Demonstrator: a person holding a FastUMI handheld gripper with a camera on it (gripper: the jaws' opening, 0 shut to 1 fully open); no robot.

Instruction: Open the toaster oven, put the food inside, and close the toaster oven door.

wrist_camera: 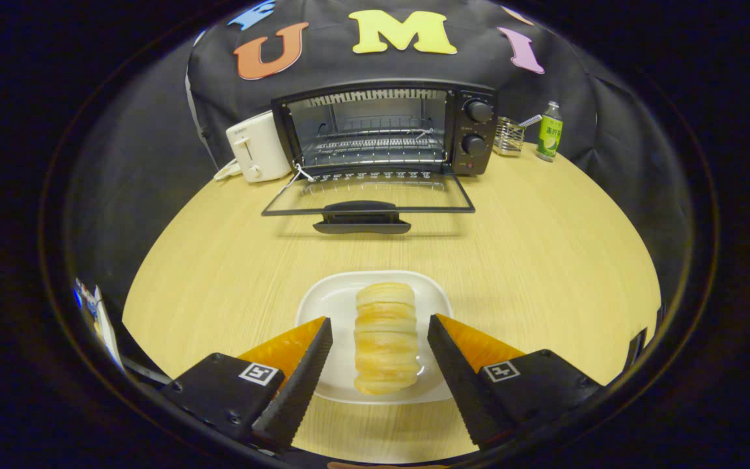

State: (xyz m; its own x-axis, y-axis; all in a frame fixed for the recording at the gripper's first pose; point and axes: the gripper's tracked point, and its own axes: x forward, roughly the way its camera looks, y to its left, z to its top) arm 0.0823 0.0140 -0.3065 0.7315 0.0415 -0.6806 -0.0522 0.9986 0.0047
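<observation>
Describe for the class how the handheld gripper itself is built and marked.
The gripper has two wedge-shaped fingers tapering to points, their inner faces ribbed like saw teeth. Each sits on a blocky black mount bearing a small square black-and-white marker. Screw heads show on the left mount. The fingers stand open on either side of the pastry.

the plate (323,306) is sitting on the counter (544,260), carrying the bread roll (385,339) lengthwise. the gripper (380,333) is hanging spread wide, its fingers flanking the roll without touching it. beyond them the toaster oven (385,127) is standing at the back of the counter, its door (368,202) lying dropped open toward the plate. a toaster (258,146) is sitting just left of the oven; a wire holder (508,137) and then a bottle (549,130) are standing to its right.
</observation>
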